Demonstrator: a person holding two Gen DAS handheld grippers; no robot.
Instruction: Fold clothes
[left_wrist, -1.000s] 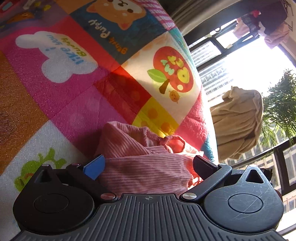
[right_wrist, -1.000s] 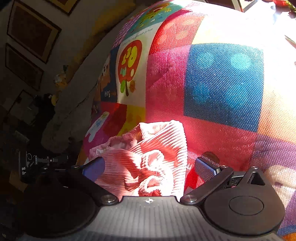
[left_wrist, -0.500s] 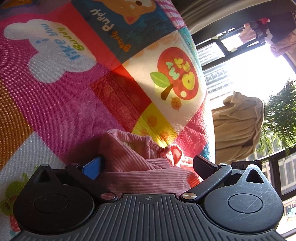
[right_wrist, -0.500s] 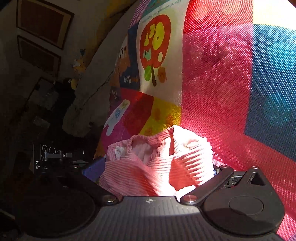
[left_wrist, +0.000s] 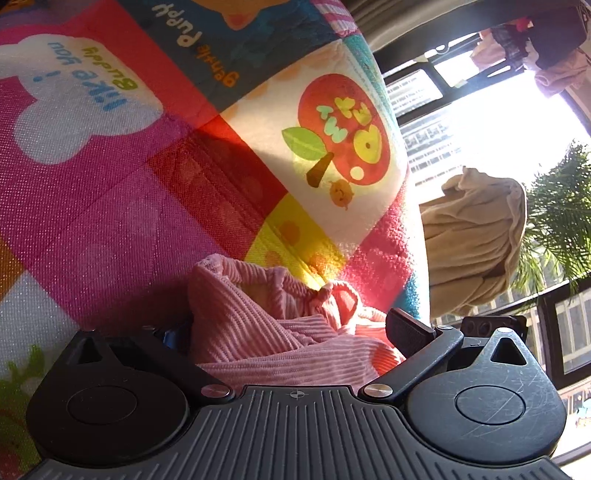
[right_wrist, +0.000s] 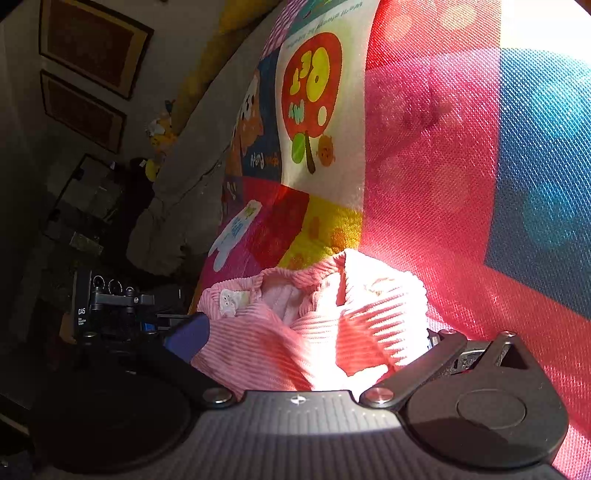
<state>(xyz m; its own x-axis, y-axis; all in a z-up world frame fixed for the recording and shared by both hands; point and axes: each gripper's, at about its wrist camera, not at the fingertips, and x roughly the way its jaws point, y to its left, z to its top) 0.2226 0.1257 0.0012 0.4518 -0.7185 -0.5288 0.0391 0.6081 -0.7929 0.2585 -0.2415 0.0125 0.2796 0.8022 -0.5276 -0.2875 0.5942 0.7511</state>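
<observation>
A pink ribbed garment (left_wrist: 258, 332) lies bunched on a colourful patchwork play mat (left_wrist: 110, 221). My left gripper (left_wrist: 288, 328) is open, its fingers wide apart on either side of the bunched cloth; the left pad is mostly hidden behind a fold. In the right wrist view the same pink garment (right_wrist: 314, 325) fills the space between the fingers of my right gripper (right_wrist: 310, 332), which is also open; its right finger is hidden under the cloth. A white label (right_wrist: 229, 301) shows at the garment's waistband.
A beige cloth (left_wrist: 476, 243) hangs beyond the mat's edge by a bright window with a palm plant (left_wrist: 561, 221). In the right wrist view the other gripper's body (right_wrist: 110, 306) shows at the left, with framed pictures (right_wrist: 92, 40) on a dark wall.
Both grippers have moved closer to the mat and further over the pink garment. The cloth now bulges higher between the fingers and covers the right gripper's right pad.
</observation>
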